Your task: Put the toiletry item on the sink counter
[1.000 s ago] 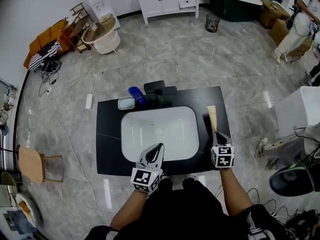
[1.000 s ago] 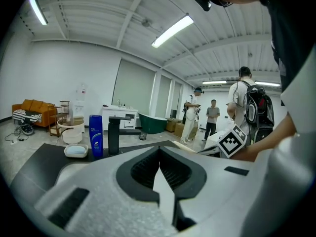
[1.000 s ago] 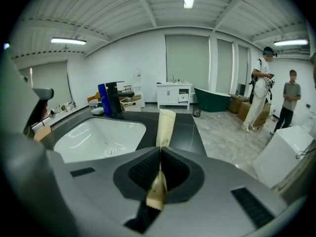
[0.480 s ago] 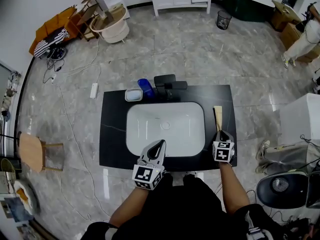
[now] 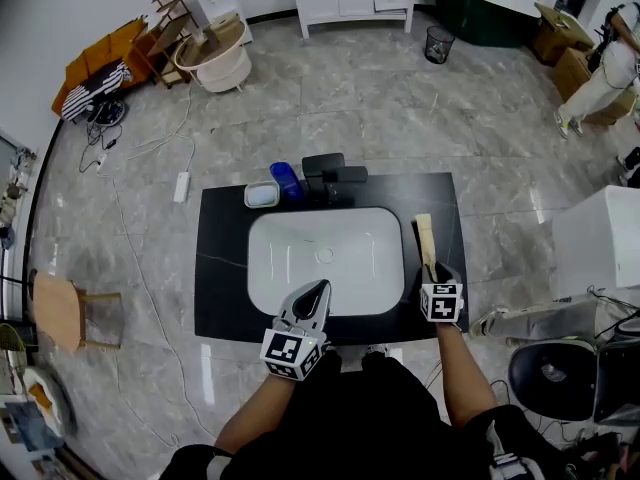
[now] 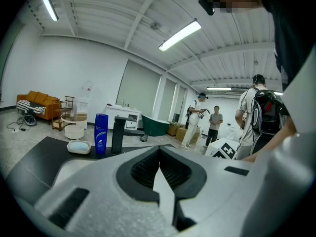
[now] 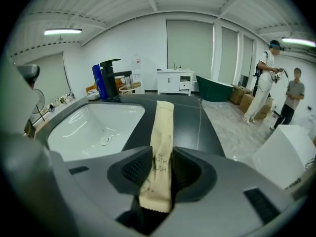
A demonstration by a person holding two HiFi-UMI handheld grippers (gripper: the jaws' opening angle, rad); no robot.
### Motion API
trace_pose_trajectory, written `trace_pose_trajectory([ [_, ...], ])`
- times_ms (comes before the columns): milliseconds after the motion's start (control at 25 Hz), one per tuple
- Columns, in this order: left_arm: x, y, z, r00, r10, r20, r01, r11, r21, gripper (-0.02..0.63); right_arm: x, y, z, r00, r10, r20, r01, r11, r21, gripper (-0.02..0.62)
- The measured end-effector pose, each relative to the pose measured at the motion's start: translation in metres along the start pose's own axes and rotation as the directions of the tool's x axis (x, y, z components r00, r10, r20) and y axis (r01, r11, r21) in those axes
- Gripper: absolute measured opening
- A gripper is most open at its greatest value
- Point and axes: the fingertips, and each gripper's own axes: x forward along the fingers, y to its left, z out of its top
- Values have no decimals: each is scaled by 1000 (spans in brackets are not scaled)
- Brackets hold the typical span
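right gripper [image 7: 161, 158] jaws opening, toothbrush packet [image 7: 163, 125] between

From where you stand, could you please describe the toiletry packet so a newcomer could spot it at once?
On the black counter, look right of the white basin. A long packet lies there, its near end between the opening jaws of the right gripper. It alone is tan; the bottle behind the basin is blue, the faucet black.
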Motion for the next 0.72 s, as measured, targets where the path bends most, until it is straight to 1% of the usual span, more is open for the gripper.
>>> trace_pose_trajectory([
  [120,-2,-3,-2,1000,-8,-4,8,1000,-2,12,1,3,-2,999,26,-23,-26,1000,4,145],
  [160,-3,-3,-1,1000,-10,-4,10,1000,-2,12,0,6,-2,999,36,-29,-36,999,-2,207],
  [200,-4,-3,0,1000,-12,-3,12,1000,-3,12,-2,8,1,999,42,-22,-43,999,-11,232],
  [360,-8,-1,3,1000,-18,0,18,1000,-7,12,-25,16,26,997,37,70,-35,999,-35,235],
  [480,-10,1,5,1000,-22,7,22,1000,-9,12,-48,24,51,989,40,145,-35,999,-40,236],
  [600,-10,1,11,999,-29,21,29,1000,-2,12,-73,31,79,972,53,230,-46,998,-34,235],
  [720,-10,4,21,999,-31,42,30,999,11,12,-99,38,108,948,61,312,-51,998,-40,222],
])
